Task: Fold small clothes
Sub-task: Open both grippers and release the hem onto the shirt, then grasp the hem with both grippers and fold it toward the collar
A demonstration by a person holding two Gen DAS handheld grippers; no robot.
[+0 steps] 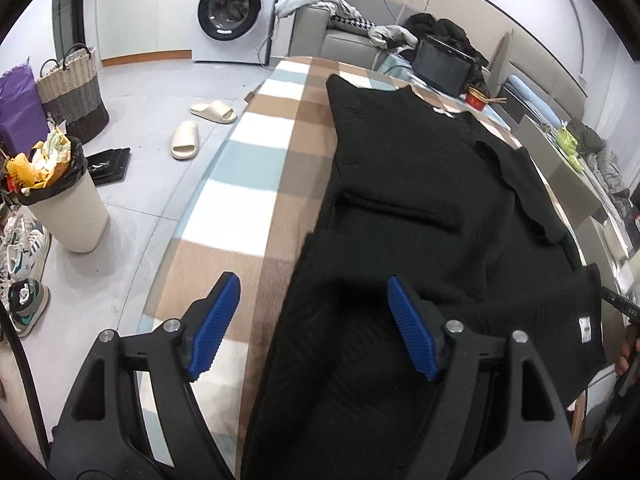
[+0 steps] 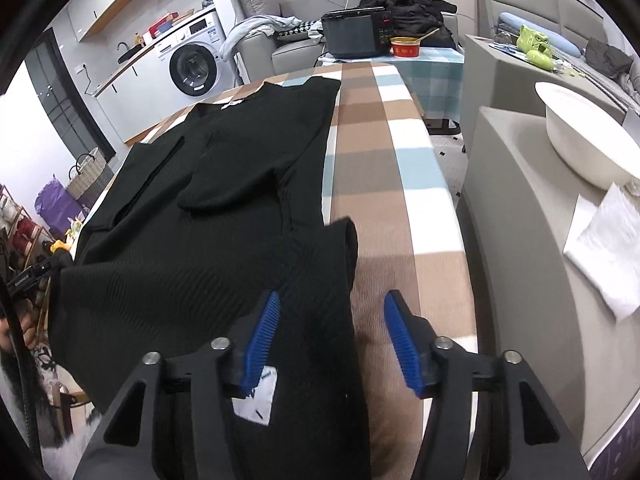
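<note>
A black ribbed knit top (image 1: 420,184) lies spread on a checked blanket-covered table (image 1: 248,168), both sleeves folded in over its body. My left gripper (image 1: 314,322) is open and hovers over the top's near left hem corner, its blue pads (image 1: 216,324) straddling the cloth edge. In the right wrist view the same top (image 2: 192,216) fills the left half of the table (image 2: 404,184). My right gripper (image 2: 332,342) is open over the near right hem corner, beside a white care label (image 2: 256,400). Neither gripper holds cloth.
On the floor to the left stand a full bin (image 1: 68,204), a woven basket (image 1: 74,92), slippers (image 1: 186,140) and shoes. A microwave (image 2: 354,34) and red bowl (image 2: 406,46) stand beyond the table's far end. A white basin (image 2: 584,140) rests on a grey counter to the right.
</note>
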